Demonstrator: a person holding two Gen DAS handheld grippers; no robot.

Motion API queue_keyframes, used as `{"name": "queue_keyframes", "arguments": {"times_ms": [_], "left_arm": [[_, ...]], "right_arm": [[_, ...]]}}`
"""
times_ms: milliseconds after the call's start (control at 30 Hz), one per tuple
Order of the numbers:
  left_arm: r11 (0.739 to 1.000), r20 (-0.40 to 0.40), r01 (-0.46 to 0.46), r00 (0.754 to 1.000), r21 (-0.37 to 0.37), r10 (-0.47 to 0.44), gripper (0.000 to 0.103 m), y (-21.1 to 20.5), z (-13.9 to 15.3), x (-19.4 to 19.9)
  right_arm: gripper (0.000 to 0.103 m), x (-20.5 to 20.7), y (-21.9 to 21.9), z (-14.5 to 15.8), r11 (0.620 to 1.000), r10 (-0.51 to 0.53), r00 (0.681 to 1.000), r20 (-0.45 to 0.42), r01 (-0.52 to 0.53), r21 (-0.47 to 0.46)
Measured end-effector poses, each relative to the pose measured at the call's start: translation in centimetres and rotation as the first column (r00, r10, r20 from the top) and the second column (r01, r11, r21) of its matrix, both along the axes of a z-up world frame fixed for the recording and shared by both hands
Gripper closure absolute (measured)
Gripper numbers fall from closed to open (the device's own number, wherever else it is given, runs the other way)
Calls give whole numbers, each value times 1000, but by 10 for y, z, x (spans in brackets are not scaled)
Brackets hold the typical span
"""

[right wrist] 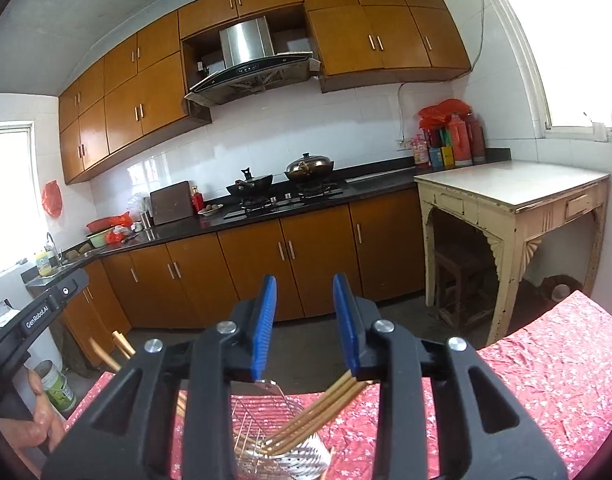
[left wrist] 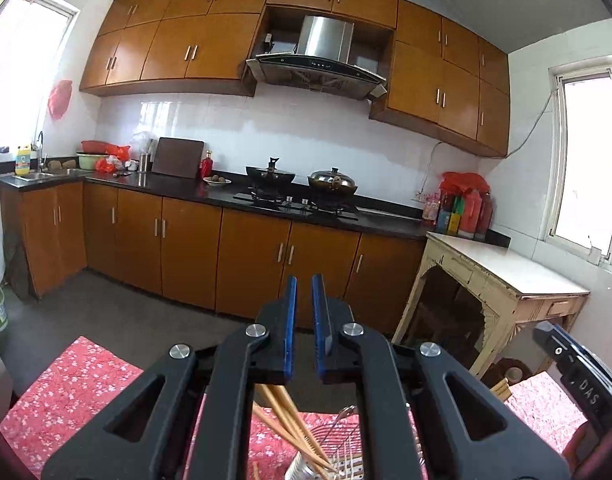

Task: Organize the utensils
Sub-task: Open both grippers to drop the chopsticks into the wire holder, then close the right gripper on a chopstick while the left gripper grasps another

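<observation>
Chopsticks (right wrist: 326,408) lean in wire holder (right wrist: 265,420) below parted right gripper (right wrist: 306,320).

Black grippers (left wrist: 306,280), blue-padded jaws (silver screws)

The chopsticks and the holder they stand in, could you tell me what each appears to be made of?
The chopsticks look like bamboo or light wood: matt tan sticks. The holder seems to be shiny metal, probably stainless steel, with perforated walls and a wire frame.

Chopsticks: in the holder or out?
In. The chopsticks lean tips-down inside the metal holder on the red cloth.
</observation>
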State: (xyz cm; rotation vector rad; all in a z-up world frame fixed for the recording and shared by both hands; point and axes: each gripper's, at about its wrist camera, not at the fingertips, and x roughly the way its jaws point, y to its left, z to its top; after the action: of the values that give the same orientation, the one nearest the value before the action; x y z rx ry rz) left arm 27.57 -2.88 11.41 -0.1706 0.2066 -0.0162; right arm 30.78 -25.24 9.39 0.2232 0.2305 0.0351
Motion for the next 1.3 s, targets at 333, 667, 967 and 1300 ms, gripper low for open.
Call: {"name": "queue_keyframes", "arguments": {"times_ms": [333, 667, 967, 1300], "left_arm": [[1000, -53, -17, 998, 25, 19, 74, 13, -6, -36], [1000, -261, 2, 965, 27, 5, 56, 41, -91, -91], [998, -416, 47, 909, 51, -22, 52, 31, -172, -117], [997, -457, 60, 889, 41, -35, 50, 29, -188, -118]], "right_arm": [[70, -49, 4, -17, 1000, -2, 998, -56, 2, -3], [68, -102, 26, -154, 997, 82, 920, -383, -73, 37], [68, -128, 72, -233, 986, 162, 829, -535, -160, 50], [95, -114, 50, -246, 998, 52, 801, -597, -59, 7]]}}
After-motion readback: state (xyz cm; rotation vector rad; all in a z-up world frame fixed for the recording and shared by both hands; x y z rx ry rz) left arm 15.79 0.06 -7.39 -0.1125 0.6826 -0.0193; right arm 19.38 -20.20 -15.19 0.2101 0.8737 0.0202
